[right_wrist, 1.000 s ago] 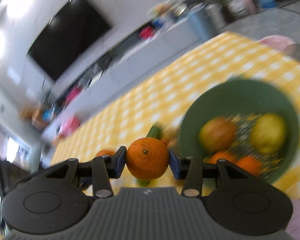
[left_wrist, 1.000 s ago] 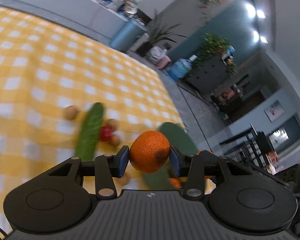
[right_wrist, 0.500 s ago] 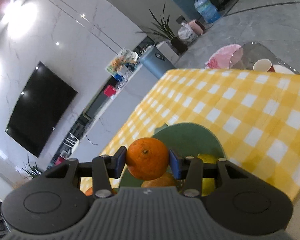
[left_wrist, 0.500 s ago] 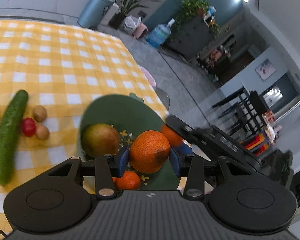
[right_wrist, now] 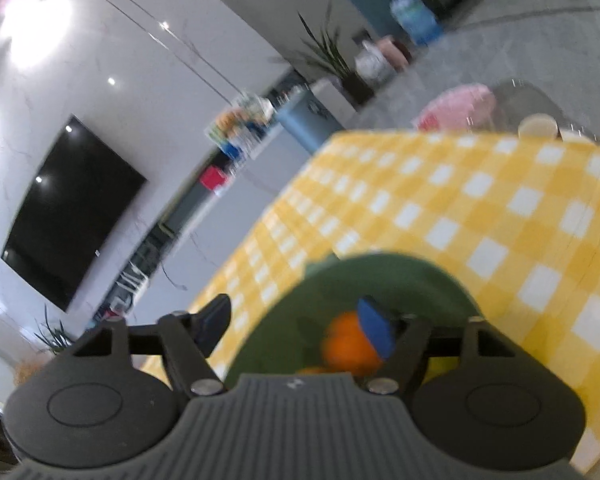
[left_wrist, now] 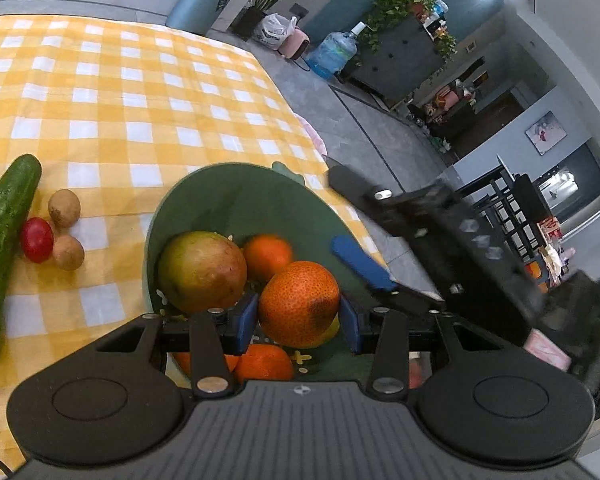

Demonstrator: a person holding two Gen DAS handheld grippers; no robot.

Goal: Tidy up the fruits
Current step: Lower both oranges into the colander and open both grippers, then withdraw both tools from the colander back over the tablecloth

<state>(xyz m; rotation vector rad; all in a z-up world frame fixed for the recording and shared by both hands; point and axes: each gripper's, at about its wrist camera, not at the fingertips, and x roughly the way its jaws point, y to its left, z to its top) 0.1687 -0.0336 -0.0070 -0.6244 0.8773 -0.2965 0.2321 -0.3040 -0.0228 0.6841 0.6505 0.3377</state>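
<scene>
My left gripper [left_wrist: 299,314] is shut on an orange [left_wrist: 299,303] and holds it over the green bowl [left_wrist: 236,200]. The bowl holds a reddish-green mango [left_wrist: 201,271] and several oranges [left_wrist: 267,255]. My right gripper [right_wrist: 296,326] is open and empty above the same bowl [right_wrist: 384,276]; an orange [right_wrist: 346,346] lies blurred in the bowl below it. In the left wrist view the right gripper [left_wrist: 440,248] reaches in from the right with its blue pad [left_wrist: 362,262] over the bowl.
A cucumber [left_wrist: 4,236], a red cherry tomato [left_wrist: 37,239] and two small brown fruits [left_wrist: 64,208] lie on the yellow checked tablecloth [left_wrist: 120,100] left of the bowl. The table edge runs just right of the bowl.
My right gripper has opened and its orange has dropped into the bowl. My left gripper has moved with its orange further over the bowl.
</scene>
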